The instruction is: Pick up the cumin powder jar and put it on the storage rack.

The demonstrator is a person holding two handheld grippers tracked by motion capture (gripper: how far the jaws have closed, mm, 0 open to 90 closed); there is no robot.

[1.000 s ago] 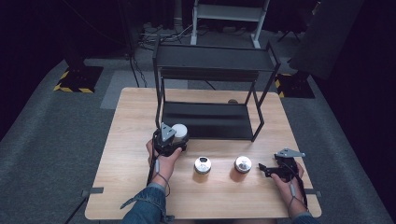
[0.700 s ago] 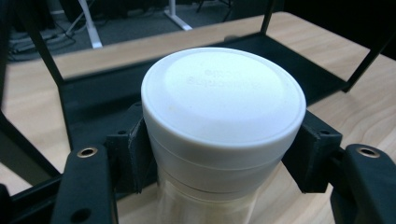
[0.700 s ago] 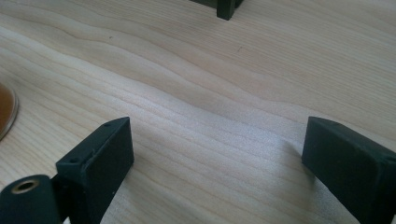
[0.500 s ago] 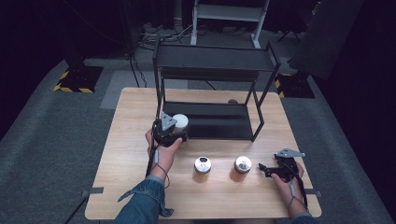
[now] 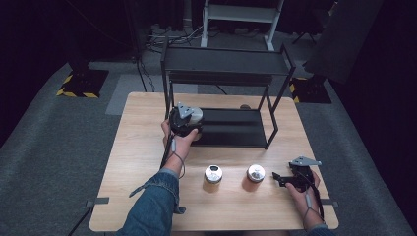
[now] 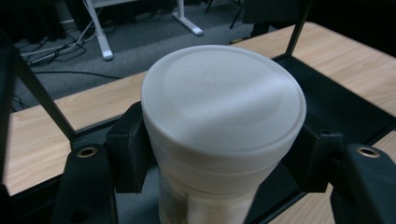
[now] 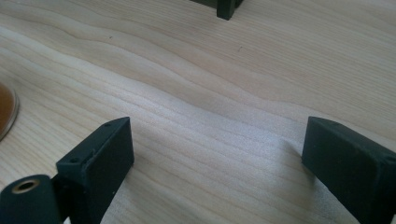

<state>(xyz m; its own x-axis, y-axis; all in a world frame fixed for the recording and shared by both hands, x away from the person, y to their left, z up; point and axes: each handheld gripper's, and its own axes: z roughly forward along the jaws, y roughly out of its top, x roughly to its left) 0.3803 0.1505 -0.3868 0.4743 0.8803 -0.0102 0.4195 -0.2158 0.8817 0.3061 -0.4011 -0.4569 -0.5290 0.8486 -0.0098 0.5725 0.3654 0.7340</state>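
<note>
Up close, white-lidded jar [image 6: 223,126] clamped, rack [image 5: 231,129] overhead

The lower shelf [image 5: 231,129] of the black rack [image 5: 223,64] is left bare to the right of the white-lidded jar [image 5: 195,115]. Access to it is bounded by the front uprights [image 5: 272,115] and roofed by the upper shelf [image 5: 223,61]. Two jars [image 5: 213,177] [image 5: 255,175] stand on the worktop [image 5: 133,147] between the hands, with a gap between them. Bare worktop lies between the right gripper's [image 7: 215,154] spread fingers [image 7: 100,156].
</note>
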